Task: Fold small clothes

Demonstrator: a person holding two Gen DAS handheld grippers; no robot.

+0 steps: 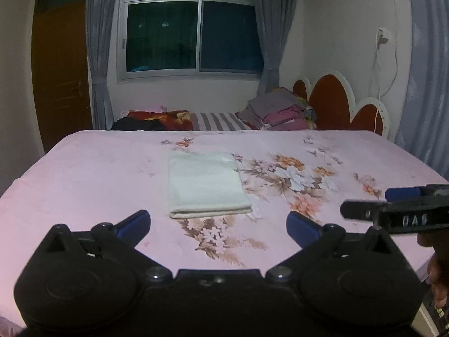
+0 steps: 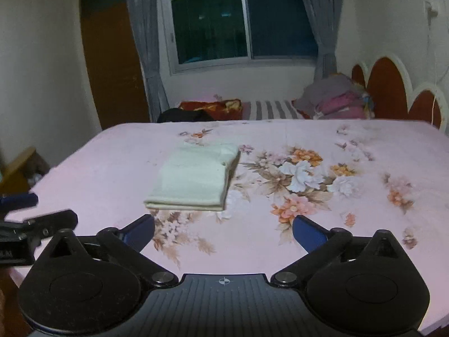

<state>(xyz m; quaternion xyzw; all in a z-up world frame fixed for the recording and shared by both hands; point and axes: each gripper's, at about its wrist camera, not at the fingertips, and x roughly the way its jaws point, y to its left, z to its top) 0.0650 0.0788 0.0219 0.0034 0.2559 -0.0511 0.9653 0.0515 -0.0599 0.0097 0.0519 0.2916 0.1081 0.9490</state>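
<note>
A small cream-white garment (image 1: 206,186) lies folded into a neat rectangle on the pink flowered bed sheet (image 1: 84,174); the right wrist view shows the garment (image 2: 193,179) too. My left gripper (image 1: 218,226) hangs open just short of its near edge, blue fingertips wide apart and nothing between them. My right gripper (image 2: 223,231) is likewise open and empty, a little back from the cloth and right of it. Each gripper shows at the edge of the other's view: the right gripper (image 1: 387,205) and the left gripper (image 2: 36,210).
A stack of folded bedding (image 1: 280,112) and a striped pillow (image 1: 216,120) lie at the far side by the red scalloped headboard (image 1: 331,101). A brown door (image 1: 61,78) stands at the left, a curtained window (image 1: 193,33) behind. A hand (image 1: 437,280) shows at the right edge.
</note>
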